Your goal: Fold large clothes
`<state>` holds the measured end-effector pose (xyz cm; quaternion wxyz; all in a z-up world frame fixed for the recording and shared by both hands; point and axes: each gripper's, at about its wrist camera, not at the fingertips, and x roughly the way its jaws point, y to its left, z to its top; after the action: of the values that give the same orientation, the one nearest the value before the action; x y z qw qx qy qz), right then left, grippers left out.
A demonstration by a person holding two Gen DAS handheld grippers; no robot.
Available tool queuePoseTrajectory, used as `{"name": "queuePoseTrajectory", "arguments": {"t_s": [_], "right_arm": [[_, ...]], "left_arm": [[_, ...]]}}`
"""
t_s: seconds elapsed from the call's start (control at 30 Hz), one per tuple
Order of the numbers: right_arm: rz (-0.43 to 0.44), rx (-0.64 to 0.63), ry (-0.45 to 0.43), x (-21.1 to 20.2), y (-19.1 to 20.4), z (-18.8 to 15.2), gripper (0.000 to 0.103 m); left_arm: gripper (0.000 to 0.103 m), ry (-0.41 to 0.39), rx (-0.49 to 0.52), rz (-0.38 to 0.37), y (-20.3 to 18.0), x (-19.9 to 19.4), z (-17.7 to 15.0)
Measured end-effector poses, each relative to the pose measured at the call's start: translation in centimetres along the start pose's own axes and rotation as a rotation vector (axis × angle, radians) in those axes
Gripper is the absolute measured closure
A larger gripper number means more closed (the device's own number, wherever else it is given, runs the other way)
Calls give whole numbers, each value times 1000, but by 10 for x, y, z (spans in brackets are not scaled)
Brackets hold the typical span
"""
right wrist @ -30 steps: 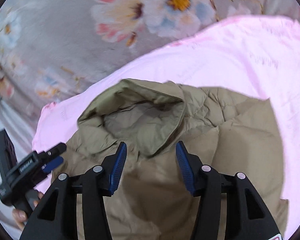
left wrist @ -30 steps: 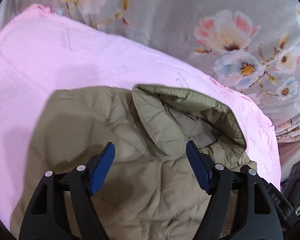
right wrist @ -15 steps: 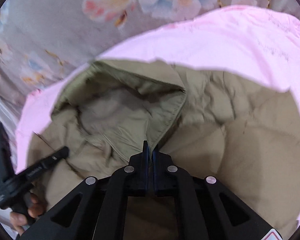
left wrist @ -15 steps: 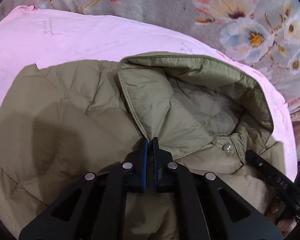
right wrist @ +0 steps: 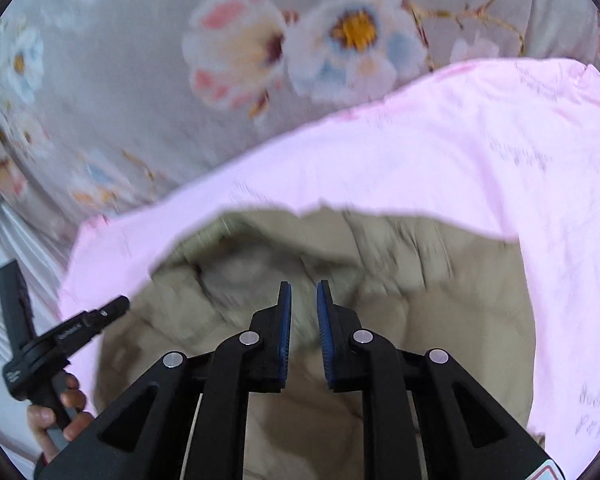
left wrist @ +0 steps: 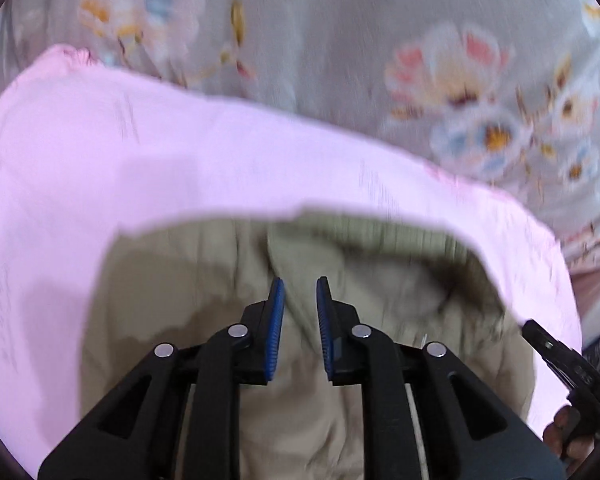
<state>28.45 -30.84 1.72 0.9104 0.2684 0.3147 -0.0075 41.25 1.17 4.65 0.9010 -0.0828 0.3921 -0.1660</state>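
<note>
The khaki jacket [left wrist: 308, 420] is being spread on the pink sheet [left wrist: 180, 168], directly beneath and ahead of both grippers. Left gripper [left wrist: 299, 312] and right gripper [right wrist: 302, 316] are being held slightly parted, gripping nothing; the collar lies between them.

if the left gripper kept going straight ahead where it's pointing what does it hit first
Most likely the olive jacket: the left gripper has its jaws slightly apart, aimed at the jacket's collar fold just ahead. Beyond that lies the pink sheet. The frame is motion-blurred, so the gap to the fabric is unclear.
</note>
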Motion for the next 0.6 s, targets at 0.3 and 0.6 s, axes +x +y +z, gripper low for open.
{"name": "queuePoseTrajectory", "arguments": {"t_s": [0.3,0.6], "right_arm": [[-87,0,32,79,13,57,88],[-192,-280,153,90,6,-4,100]], "left_arm": [[86,172,-138,-4,-10,90,73],[96,247,128,27,-26,93,-5]]}}
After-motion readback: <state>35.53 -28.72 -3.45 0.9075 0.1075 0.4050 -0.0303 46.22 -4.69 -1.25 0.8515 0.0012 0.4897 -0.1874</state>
